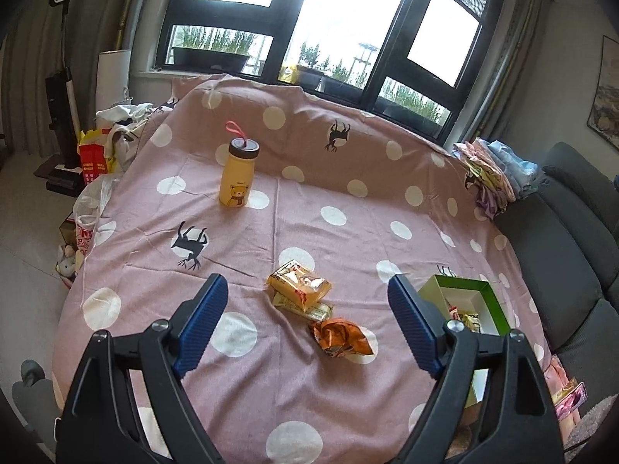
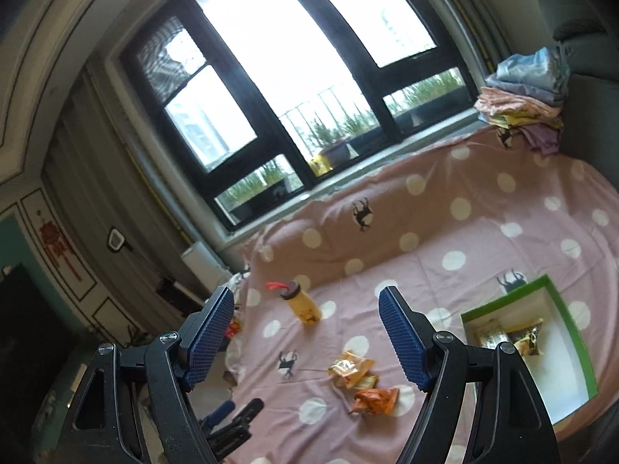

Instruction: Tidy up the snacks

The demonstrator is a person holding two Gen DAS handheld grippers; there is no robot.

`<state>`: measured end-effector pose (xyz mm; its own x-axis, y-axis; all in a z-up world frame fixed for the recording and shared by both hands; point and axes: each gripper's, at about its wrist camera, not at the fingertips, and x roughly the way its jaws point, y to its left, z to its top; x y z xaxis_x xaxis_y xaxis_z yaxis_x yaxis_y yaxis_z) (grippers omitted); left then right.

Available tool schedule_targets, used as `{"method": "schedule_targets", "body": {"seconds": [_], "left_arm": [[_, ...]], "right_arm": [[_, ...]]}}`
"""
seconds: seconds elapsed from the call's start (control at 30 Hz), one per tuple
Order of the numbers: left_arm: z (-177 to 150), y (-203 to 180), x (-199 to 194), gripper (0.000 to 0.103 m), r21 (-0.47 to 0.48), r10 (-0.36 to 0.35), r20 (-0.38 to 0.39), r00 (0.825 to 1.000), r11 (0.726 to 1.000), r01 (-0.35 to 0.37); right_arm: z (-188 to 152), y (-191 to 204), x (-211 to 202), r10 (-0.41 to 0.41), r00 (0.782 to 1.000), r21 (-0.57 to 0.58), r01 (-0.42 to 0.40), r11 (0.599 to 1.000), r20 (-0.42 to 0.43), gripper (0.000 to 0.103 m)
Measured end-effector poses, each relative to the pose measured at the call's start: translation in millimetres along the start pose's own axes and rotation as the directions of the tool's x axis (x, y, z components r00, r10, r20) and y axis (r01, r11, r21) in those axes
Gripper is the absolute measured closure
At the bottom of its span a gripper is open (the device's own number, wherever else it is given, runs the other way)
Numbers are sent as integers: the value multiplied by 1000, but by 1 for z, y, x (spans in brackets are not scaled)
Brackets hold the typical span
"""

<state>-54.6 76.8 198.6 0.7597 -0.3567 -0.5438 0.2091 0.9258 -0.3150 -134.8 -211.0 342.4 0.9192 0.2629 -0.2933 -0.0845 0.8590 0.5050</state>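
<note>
1. Pink polka-dot cloth [image 1: 348, 201]: covers the whole work surface and rises into a fold below the window [image 1: 309, 19]. Serves as the bed for every task item.
2. Green-rimmed box [image 1: 491, 301]: sits open at the right side of the cloth, white interior facing up. Already contains a few wrapped snacks [image 2: 528, 338]; judged to be the collection point, placed open for drop-in from above.
3. Left gripper [image 1: 307, 309]: hangs above the cloth, jaws spread wide, nothing between the pads. Frames the loose packets, probably lined up for a descent onto them.
4. Right gripper [image 2: 305, 332]: raised high, tilted view, jaws spread, empty. Stands well clear of the box and the packets.
5. Yellow bear bottle [image 1: 236, 178]: upright, dark lid, red loop on top, well apart from the snacks toward the window. Not in the path to the box.
6. Yellow snack packets [image 1: 300, 290]: two stacked loosely, touching, near mid-cloth. Not yet boxed.
7. Orange snack packet [image 1: 342, 338]: crumpled, just beside the yellow pair, nearest the box.
8. Surroundings: folded laundry [image 1: 499, 170] at the far right corner, bags [image 1: 94, 154] off the left edge. No obstruction between packets and box.
</note>
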Motion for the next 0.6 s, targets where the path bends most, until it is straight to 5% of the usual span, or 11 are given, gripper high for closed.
{"method": "schedule_targets", "body": {"seconds": [0.13,0.23,0.4,0.5,0.6], "left_arm": [[-5,-8,28,14,10,20,-30,999,1000,-20],[-10,-12,55,14,22,48,-74,996,999,-46],[-20,-15,91,14,19,73,-126,989,997,-71],[-30,-17,115,14,23,85,-170,982,996,-82],[-44,-18,138,14,27,87,-228,970,996,-84]], "right_arm": [[-9,4,11,127,991,12,-127,992,-47,17],[-30,-14,47,141,980,47,-135,990,-142,17],[-80,-44,114,-68,968,-61,55,997,-243,17],[-108,-68,160,-170,927,-100,144,984,-335,17],[-132,-99,202,-174,883,-69,160,985,-436,17]]}}
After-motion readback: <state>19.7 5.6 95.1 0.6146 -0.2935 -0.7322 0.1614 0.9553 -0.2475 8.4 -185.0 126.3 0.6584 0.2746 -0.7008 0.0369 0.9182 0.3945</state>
